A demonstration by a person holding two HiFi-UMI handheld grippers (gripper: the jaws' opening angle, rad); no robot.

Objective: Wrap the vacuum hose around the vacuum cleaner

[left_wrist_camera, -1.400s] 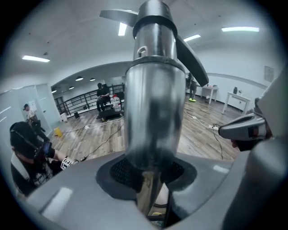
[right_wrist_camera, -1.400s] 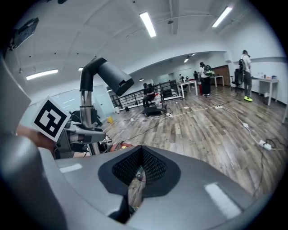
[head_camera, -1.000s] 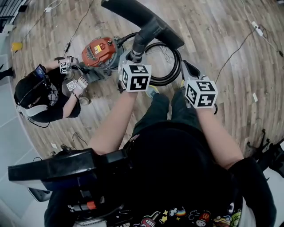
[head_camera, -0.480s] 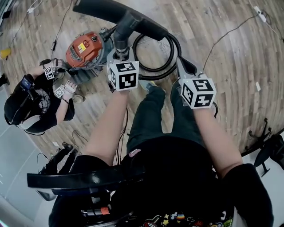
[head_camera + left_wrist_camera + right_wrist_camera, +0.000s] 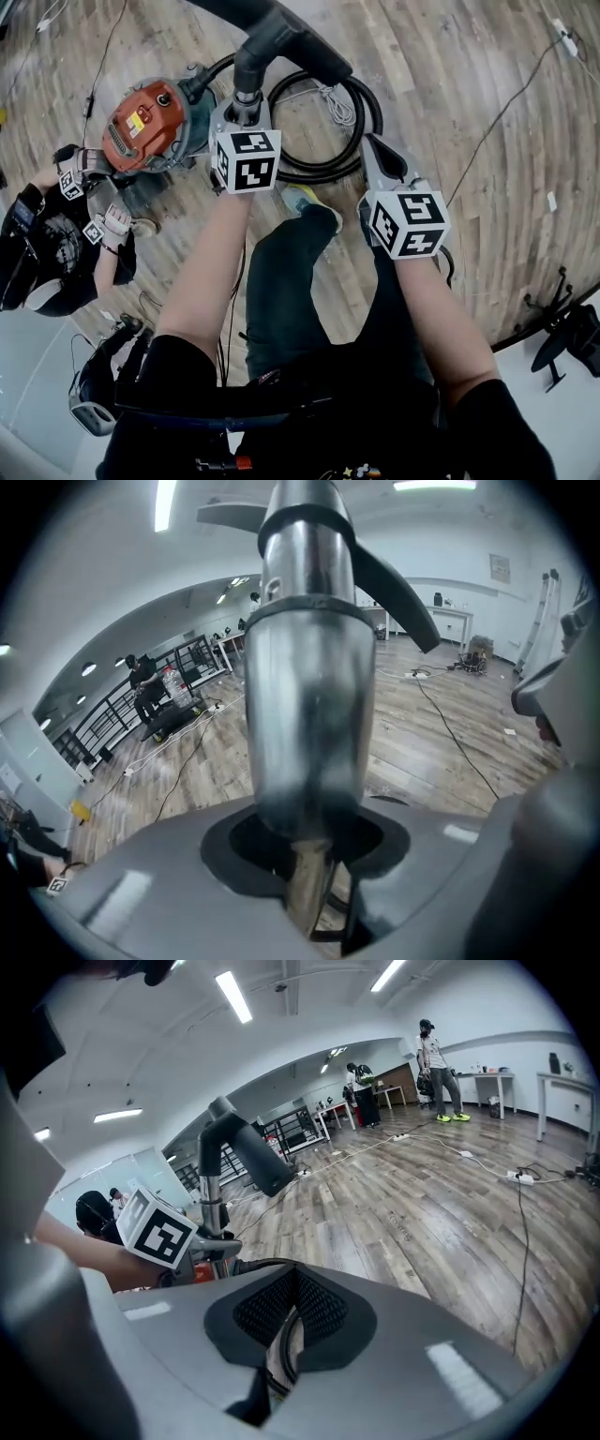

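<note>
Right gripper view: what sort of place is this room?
Probably an open office or workshop hall: wood-plank floor, long ceiling strip lights, white desks along the far wall, cables trailing loose.

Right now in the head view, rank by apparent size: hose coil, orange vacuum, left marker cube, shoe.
Largest: hose coil and orange vacuum, about alike.
Next: left marker cube, though nearer the camera.
Smallest: shoe.
</note>
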